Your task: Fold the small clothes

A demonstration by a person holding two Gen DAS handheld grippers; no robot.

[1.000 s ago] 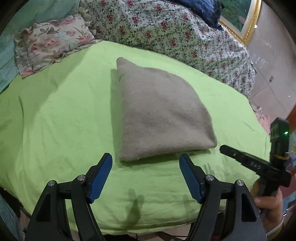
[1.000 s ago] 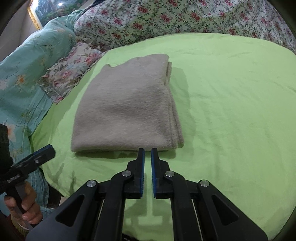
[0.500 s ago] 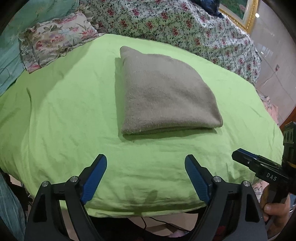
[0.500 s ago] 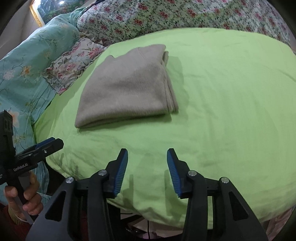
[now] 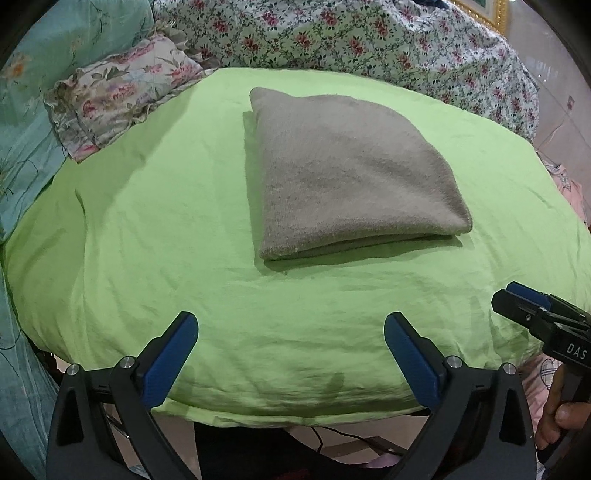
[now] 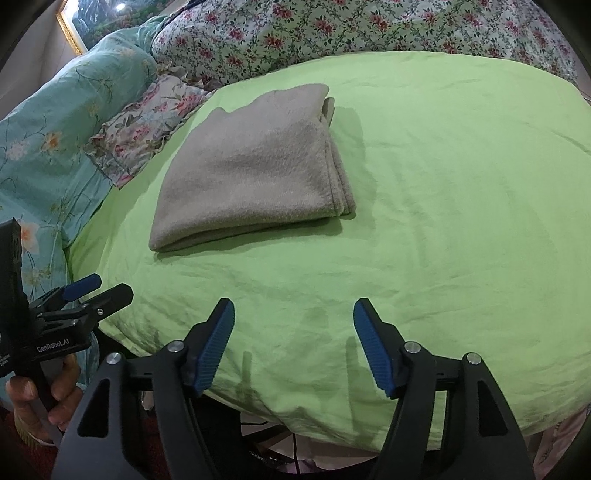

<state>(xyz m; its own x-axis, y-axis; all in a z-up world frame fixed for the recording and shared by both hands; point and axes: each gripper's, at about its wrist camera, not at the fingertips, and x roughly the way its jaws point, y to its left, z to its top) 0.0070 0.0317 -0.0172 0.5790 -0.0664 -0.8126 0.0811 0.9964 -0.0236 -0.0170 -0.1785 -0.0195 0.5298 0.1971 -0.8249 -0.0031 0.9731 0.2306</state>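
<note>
A beige-grey cloth [image 5: 351,177] lies folded into a neat rectangle on the green sheet [image 5: 147,240]; it also shows in the right wrist view [image 6: 255,170]. My left gripper [image 5: 290,332] is open and empty, held back from the cloth over the sheet's near edge. My right gripper [image 6: 293,321] is open and empty, also short of the cloth. Each gripper appears at the edge of the other's view: the right one [image 5: 524,306], the left one [image 6: 92,291].
Floral pillows and quilts [image 5: 122,92] are piled behind and left of the sheet. A teal floral blanket [image 6: 48,129] lies at the left. A gold picture frame [image 6: 74,33] stands at the back. Cables run under the sheet's near edge [image 5: 332,439].
Both grippers have drawn back from the folded cloth toward the sheet's near edge. The right gripper, shut a second ago, has opened wide. The cloth has stayed in place.
</note>
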